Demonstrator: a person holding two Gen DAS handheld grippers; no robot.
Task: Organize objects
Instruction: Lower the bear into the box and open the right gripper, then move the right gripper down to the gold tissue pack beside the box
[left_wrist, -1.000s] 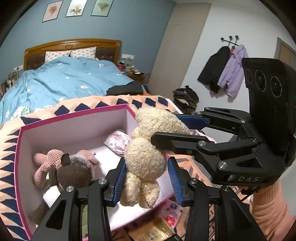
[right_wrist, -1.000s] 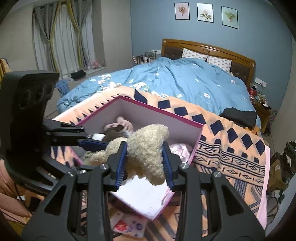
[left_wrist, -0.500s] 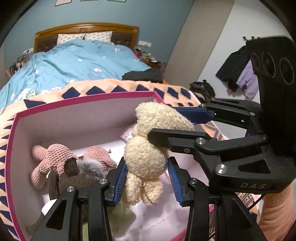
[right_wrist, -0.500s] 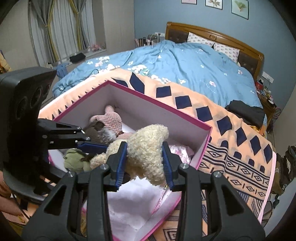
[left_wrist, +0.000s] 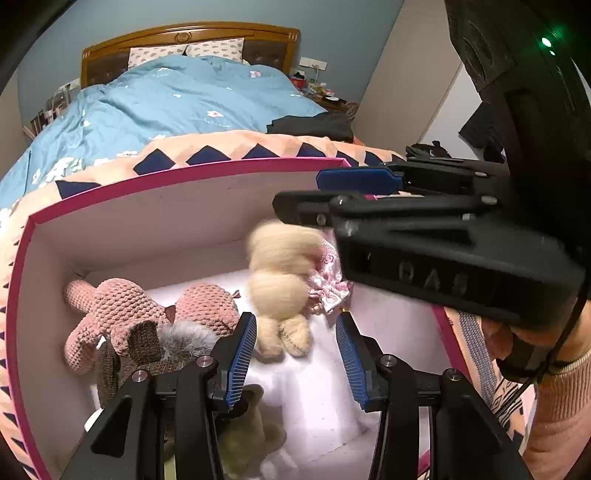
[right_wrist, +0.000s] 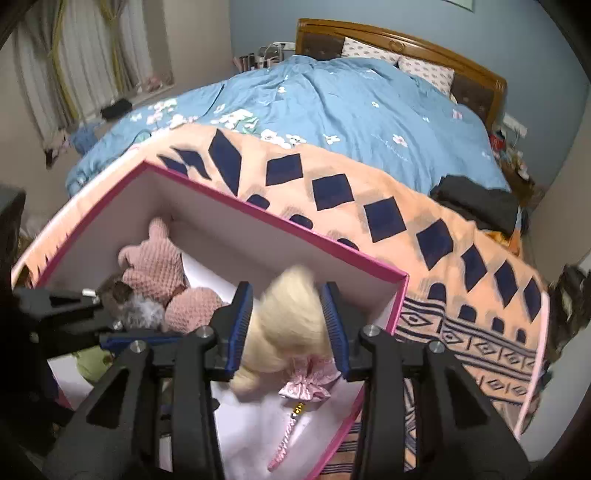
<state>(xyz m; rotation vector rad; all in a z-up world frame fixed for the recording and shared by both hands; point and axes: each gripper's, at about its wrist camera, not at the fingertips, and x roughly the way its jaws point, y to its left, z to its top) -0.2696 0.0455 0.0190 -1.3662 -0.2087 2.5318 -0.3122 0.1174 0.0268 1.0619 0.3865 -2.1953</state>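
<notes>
A cream fluffy plush toy (left_wrist: 282, 288) is blurred inside the pink-rimmed box (left_wrist: 184, 173); I cannot tell whether it rests on the floor. My left gripper (left_wrist: 295, 354) is open, its blue pads apart just in front of the toy's feet. My right gripper (right_wrist: 288, 326) is open, its pads either side of the toy (right_wrist: 288, 325) with small gaps. In the left wrist view the right gripper (left_wrist: 354, 195) reaches in from the right above the toy. A pink knitted toy (left_wrist: 122, 314) and a brown furry toy (left_wrist: 155, 347) lie in the box's left part.
A pink frilly pouch (left_wrist: 332, 280) and a pink strap (right_wrist: 284, 443) lie in the box by the toy. A green plush (left_wrist: 251, 435) lies at the box's near side. The box sits on an orange blanket with navy diamonds (right_wrist: 369, 206) on the bed (right_wrist: 351, 96).
Both grippers have opened and let go of the cream toy, which has dropped into the box. Both grippers moved down and closer to the box.
</notes>
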